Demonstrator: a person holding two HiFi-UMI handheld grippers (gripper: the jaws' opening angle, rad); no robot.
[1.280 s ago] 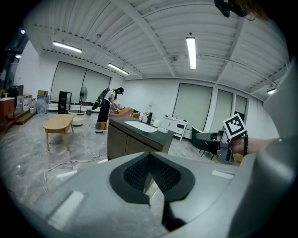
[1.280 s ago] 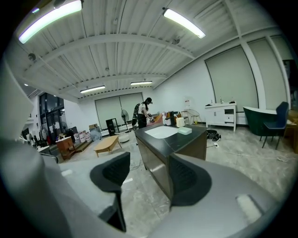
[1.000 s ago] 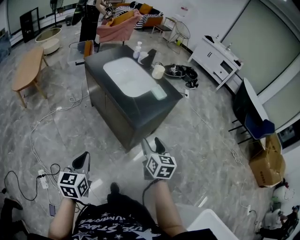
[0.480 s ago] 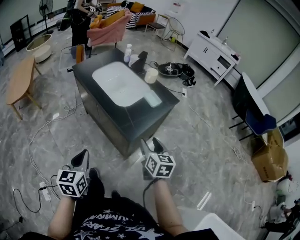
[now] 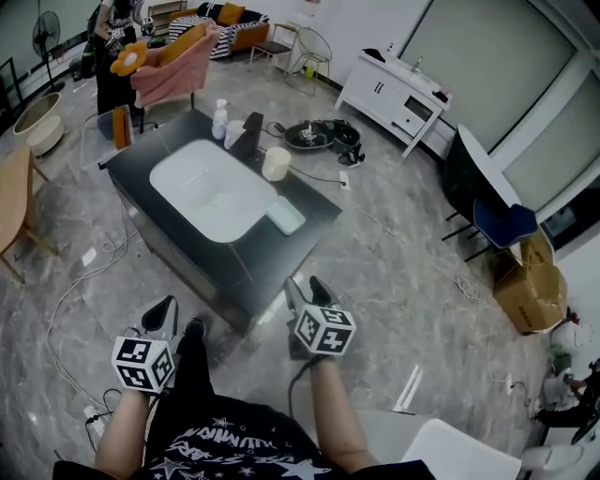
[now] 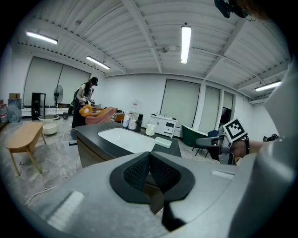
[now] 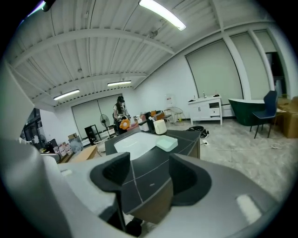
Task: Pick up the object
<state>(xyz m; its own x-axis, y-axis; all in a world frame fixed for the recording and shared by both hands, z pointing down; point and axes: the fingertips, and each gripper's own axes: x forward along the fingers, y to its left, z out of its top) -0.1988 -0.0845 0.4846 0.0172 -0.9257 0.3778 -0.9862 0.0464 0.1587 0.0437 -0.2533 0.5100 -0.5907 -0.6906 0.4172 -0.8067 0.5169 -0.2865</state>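
A dark counter (image 5: 309, 202) with a white basin (image 5: 206, 192) stands ahead of me. On it lie a pale green flat box (image 5: 284, 217), a white cup (image 5: 276, 163), a clear bottle (image 5: 219, 119) and a black tap (image 5: 248, 138). My left gripper (image 5: 161, 317) hangs low at the left, short of the counter, jaws shut with nothing between them (image 6: 149, 160). My right gripper (image 5: 306, 292) is at the counter's near corner, open and empty (image 7: 149, 174). In the right gripper view the green box (image 7: 166, 143) lies beyond the jaws.
A person (image 5: 111, 28) stands behind the counter by a pink armchair (image 5: 173, 61). A white cabinet (image 5: 394, 94), a dark chair (image 5: 487, 225) and a cardboard box (image 5: 530, 291) are to the right. Cables (image 5: 89, 281) run over the marble floor. A wooden table (image 5: 9, 202) is at the left.
The view has swung, so the counter now sits further left and closer. Both grippers keep the same pose, left shut and right open.
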